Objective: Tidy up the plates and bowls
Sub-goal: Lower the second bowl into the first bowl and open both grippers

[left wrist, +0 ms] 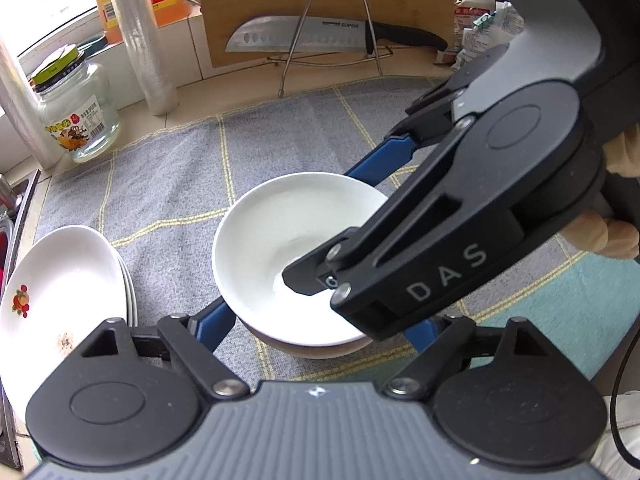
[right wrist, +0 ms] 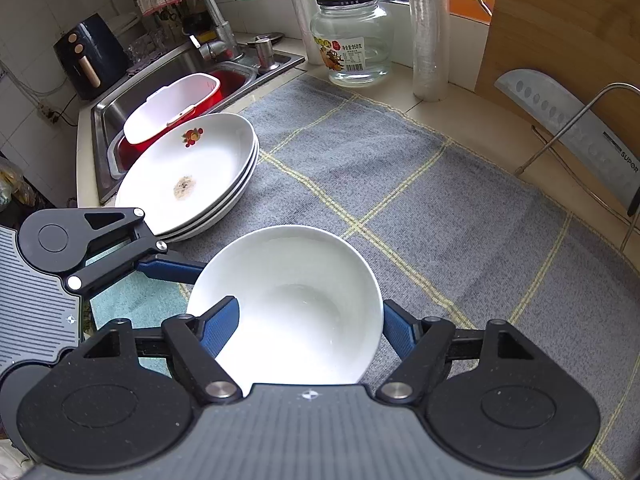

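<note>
A white bowl (left wrist: pixel 280 224) (right wrist: pixel 304 280) is over the grey checked mat (left wrist: pixel 168 184). My right gripper (right wrist: pixel 308 312) is shut on it, one blue finger inside the bowl and the other outside its wall. In the left wrist view the right gripper (left wrist: pixel 324 224) reaches in from the right. My left gripper (left wrist: pixel 320 320) stands open with the bowl between its blue fingers (right wrist: pixel 172 269), which flank the bowl low down. A stack of white plates (left wrist: pixel 64 280) (right wrist: pixel 192 172) lies to the left; the top one has a fruit motif and a brown stain.
A sink holding a red-and-white basin (right wrist: pixel 172 108) lies beyond the plates. A glass jar (left wrist: pixel 76 116), a roll of film (left wrist: pixel 140 32), and a knife (left wrist: pixel 304 36) on a wire rack against a wooden board line the back. A person's hand (left wrist: pixel 616 232) holds the right gripper.
</note>
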Action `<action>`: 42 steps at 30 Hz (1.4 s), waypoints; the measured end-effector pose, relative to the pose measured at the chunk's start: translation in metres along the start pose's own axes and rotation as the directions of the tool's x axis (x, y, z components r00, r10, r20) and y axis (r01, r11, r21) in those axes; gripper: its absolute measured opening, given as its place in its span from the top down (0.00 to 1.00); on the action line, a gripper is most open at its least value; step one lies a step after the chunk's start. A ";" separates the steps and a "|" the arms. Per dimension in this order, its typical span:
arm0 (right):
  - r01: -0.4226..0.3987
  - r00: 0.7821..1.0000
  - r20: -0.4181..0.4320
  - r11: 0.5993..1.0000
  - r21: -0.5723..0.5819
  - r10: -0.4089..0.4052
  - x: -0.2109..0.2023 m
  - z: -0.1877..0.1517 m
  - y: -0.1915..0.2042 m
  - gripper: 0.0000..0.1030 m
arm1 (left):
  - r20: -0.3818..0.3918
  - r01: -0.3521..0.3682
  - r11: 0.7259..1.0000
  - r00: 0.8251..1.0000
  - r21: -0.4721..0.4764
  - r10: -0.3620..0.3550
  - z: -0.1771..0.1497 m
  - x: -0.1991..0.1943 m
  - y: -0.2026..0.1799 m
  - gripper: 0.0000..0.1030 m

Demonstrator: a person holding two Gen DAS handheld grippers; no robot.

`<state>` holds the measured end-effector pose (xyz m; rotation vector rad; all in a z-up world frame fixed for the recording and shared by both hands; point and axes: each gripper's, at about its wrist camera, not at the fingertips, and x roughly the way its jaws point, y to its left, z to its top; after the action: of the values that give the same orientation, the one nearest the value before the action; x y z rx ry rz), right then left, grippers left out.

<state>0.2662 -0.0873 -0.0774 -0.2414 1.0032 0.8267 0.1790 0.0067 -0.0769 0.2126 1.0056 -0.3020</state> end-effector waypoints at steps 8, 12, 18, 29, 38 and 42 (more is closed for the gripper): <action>0.008 1.000 0.003 1.000 0.001 -0.008 -0.002 -0.001 -0.001 0.20 | 0.012 0.002 1.000 1.000 0.015 -0.002 -0.003 -0.008 0.000 0.15; 0.015 1.000 -0.001 1.000 0.004 -0.015 -0.001 -0.003 -0.002 0.14 | 0.036 0.014 1.000 0.999 0.015 -0.015 -0.005 -0.018 0.002 0.10; -0.001 1.000 0.006 1.000 -0.010 0.001 0.000 -0.003 0.003 0.05 | 0.034 0.014 1.000 0.999 0.005 -0.014 -0.008 -0.019 0.002 0.10; 0.007 1.000 -0.009 0.999 -0.033 -0.008 0.007 -0.003 0.012 0.02 | 0.070 0.057 0.998 0.996 0.038 -0.060 -0.014 -0.029 -0.004 0.10; 0.027 1.000 -0.002 0.999 -0.026 -0.027 0.006 -0.006 0.012 0.02 | 0.069 0.078 0.996 0.994 0.043 -0.081 -0.017 -0.029 -0.005 0.10; 0.063 0.997 0.050 0.998 0.002 -0.064 -0.010 -0.010 0.006 0.00 | 0.098 0.092 0.995 0.991 0.034 -0.095 -0.015 -0.036 -0.003 0.10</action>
<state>0.2523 -0.0936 -0.0737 -0.2497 0.9440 0.7712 0.1481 0.0141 -0.0540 0.1756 0.9144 -0.4095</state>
